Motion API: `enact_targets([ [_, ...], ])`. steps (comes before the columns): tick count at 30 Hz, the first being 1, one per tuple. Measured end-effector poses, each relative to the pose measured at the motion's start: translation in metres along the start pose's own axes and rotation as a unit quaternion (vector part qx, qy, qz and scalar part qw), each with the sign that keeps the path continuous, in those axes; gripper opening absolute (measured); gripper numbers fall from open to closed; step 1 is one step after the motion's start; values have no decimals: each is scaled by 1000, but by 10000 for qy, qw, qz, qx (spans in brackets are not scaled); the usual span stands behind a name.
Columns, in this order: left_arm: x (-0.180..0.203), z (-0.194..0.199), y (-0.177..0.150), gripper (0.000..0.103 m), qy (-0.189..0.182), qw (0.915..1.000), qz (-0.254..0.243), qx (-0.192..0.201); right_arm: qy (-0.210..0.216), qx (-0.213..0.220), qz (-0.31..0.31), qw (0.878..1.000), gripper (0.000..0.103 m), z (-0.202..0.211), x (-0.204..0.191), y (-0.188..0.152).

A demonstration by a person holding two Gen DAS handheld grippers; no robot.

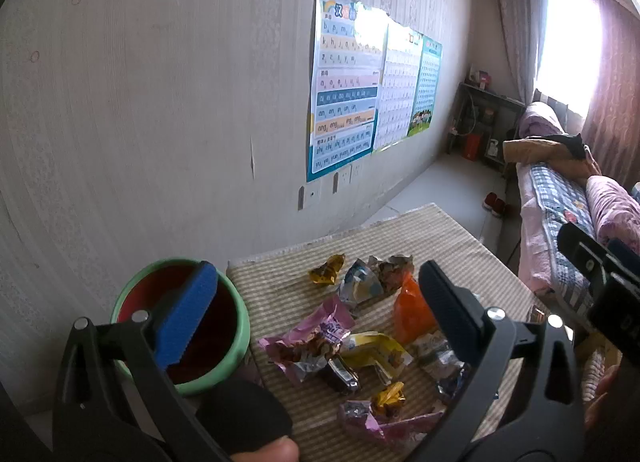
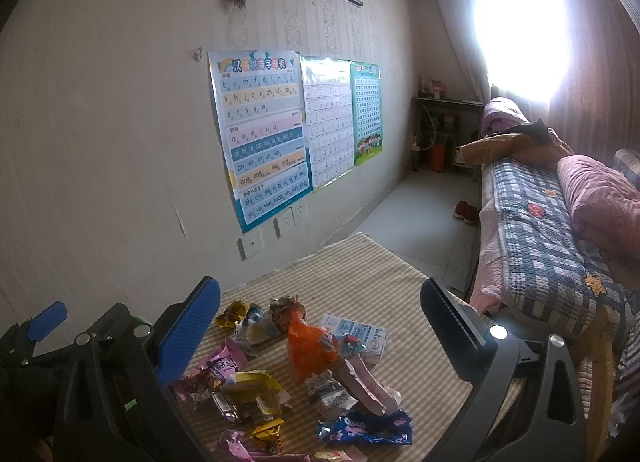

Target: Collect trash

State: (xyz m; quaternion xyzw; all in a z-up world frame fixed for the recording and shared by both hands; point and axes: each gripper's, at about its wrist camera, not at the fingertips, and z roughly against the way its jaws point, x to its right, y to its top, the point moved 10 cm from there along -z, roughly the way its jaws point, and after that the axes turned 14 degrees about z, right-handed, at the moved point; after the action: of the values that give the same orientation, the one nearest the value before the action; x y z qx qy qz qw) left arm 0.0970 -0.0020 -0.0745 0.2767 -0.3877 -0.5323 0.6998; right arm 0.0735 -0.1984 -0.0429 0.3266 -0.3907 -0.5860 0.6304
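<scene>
The green bin (image 1: 182,326) sits at the bench's (image 1: 460,238) left edge, beside the wrappers (image 1: 340,334), so drops are short. Both the left tongs (image 1: 320,322) and right tongs (image 2: 320,336) hang spread and empty above the pile, seemingly ready to pick

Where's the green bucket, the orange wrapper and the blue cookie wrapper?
green bucket (image 1: 236,346): left wrist view, on its right rim.
orange wrapper (image 2: 310,346): right wrist view, middle of the bag.
blue cookie wrapper (image 2: 366,432): right wrist view, its crinkled middle.

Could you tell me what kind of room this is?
Most likely a bedroom in a home where a child lives. A bed with a checked quilt stands by the curtained window, children's learning posters hang on the wall, and slippers lie on the floor.
</scene>
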Motion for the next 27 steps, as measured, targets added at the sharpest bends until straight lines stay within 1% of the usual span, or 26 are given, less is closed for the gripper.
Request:
enact_targets([
  [27, 0, -1, -4, 99, 25, 10000, 0, -25, -8, -42, -5, 10000, 96, 1, 1, -4],
])
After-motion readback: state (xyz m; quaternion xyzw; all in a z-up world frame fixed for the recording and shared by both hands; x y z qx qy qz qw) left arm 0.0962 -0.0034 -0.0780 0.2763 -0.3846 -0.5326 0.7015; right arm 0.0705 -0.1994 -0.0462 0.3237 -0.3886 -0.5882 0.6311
